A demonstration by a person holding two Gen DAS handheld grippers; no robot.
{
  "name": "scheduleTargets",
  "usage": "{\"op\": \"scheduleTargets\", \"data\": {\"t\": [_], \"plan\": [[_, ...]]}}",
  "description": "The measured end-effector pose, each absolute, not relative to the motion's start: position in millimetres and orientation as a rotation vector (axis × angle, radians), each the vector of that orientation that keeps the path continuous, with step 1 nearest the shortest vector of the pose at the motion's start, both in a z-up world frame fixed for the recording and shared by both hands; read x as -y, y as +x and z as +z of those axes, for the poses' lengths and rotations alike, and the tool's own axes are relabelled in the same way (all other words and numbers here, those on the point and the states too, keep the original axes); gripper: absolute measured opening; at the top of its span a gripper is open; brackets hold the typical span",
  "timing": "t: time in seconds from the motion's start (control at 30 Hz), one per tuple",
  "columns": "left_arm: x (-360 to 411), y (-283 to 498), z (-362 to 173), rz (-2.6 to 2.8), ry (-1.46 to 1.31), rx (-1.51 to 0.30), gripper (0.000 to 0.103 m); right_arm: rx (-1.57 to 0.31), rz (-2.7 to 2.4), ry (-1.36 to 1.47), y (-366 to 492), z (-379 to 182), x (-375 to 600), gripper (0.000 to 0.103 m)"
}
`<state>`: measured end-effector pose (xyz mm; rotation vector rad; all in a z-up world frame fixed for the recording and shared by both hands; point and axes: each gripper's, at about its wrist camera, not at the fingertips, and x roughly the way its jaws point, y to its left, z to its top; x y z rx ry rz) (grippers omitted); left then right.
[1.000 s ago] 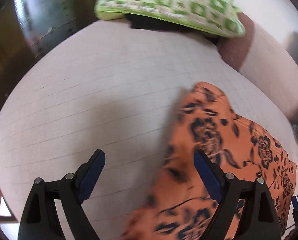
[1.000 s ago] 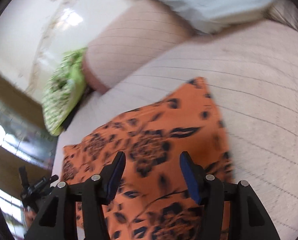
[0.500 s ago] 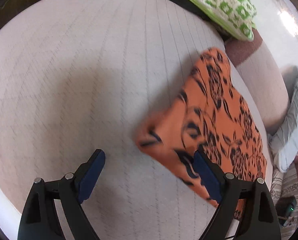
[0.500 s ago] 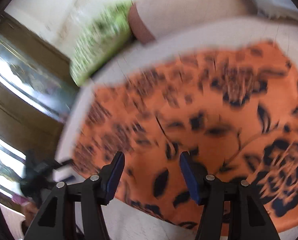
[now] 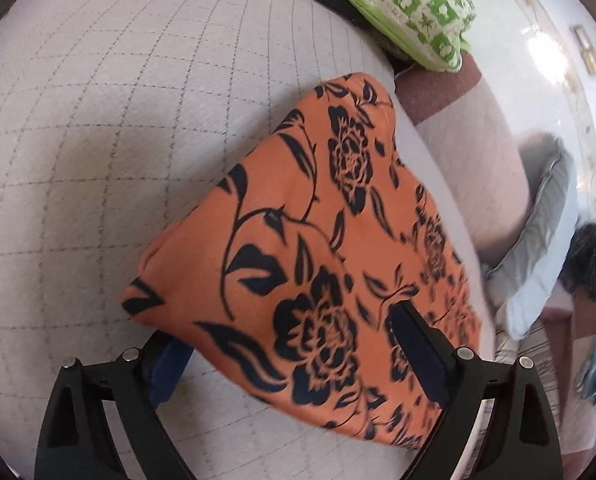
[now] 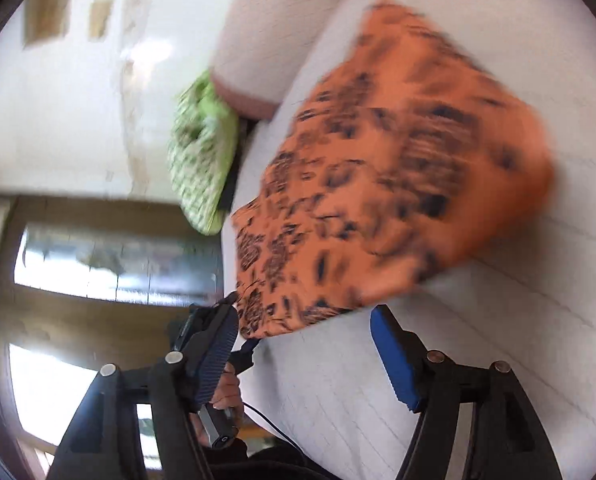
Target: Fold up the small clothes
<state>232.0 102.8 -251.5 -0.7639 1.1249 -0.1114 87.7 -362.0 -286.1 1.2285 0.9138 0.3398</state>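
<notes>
Hand (image 6: pixel 227 394) in right view only

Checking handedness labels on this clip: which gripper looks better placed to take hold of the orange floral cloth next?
Left, probably. The left gripper is open and straddles the near edge of the orange floral cloth. The right gripper is also open, with only a cloth corner near its fingers, in a blurred view.
</notes>
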Motion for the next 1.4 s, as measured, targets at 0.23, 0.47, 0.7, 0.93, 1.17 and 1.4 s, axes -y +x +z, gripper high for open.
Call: {"op": "scheduleTargets", "data": {"t": [0.23,0.47,0.7,0.93,1.17,1.4], "plan": [[-101.3,224.7,-247.0,-0.135,-0.73,-1.094,0.076,-0.903,0.133,1.312,87.1,-314.7,380.9,0.072],[-108.4,222.5,-250.1,-0.132,-0.752,-1.08,0.078,-0.811,0.023,1.22,116.6,-310.6,383.5,0.075],[-102.5,227.6,-250.0,-0.15,-0.771,-1.049,0.094,-0.805,0.021,1.245,124.8,-312.9,387.9,0.074],[-106.3,233.7,-256.1,-0.074,-0.724,-1.044,0.032,-0.799,-0.044,1.203,119.8,-320.9,395.6,0.023],[-108.5,227.0,-247.7,-0.118,-0.731,-1.014,0.02,-0.744,-0.038,1.02,116.8,-293.2,381.5,0.018],[-114.6,207.3,-228.2,-0.169,-0.729,-0.968,0.019,-0.658,-0.046,0.668,103.5,-244.5,343.4,0.017]]}}
